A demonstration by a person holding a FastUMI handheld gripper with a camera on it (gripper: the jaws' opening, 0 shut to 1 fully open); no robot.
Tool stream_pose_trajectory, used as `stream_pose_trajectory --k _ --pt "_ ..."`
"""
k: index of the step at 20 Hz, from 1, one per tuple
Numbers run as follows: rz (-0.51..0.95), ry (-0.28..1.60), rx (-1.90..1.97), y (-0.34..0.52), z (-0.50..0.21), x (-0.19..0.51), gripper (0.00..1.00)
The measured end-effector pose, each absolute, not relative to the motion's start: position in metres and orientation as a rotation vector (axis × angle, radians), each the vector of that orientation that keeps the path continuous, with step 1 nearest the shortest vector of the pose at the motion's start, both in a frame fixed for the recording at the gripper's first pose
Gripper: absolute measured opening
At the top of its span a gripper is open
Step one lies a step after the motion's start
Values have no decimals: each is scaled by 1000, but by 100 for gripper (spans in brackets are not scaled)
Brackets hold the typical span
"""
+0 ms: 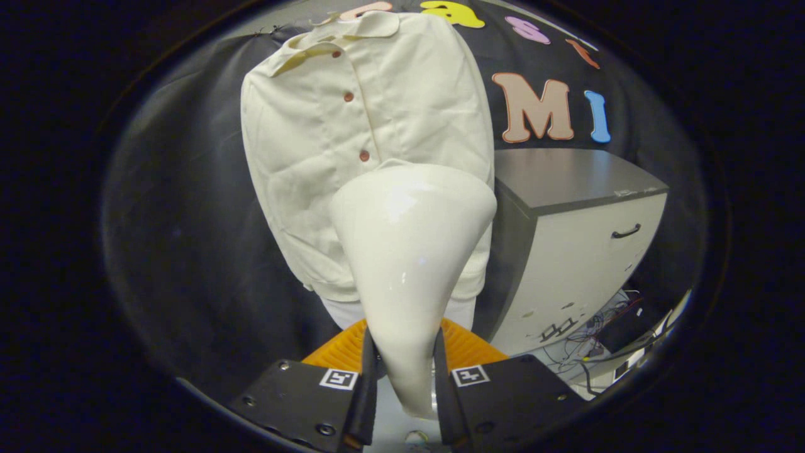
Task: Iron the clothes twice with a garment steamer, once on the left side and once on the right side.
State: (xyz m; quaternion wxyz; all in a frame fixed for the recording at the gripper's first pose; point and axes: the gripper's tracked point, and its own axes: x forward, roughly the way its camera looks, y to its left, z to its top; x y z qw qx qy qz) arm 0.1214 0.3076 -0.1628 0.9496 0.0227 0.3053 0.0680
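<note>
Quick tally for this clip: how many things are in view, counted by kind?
Shirt, cream, hanging on the wall: 1
Steamer, white, held between the fingers of the gripper, its head against the shirt's lower front: 1
Cabinet, with a dark top and pale front, right of the shirt: 1
Orange ribbed thing just beyond the fingers: 1
Total: 4

Steamer point(409, 251) before shirt point(352, 138); cabinet point(578, 251) right.
</note>
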Motion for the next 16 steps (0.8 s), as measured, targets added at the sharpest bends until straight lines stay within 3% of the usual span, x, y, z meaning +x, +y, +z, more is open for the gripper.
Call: stream_pose_trajectory --k 16 --pt "166 385 60 245 -41 44 40"
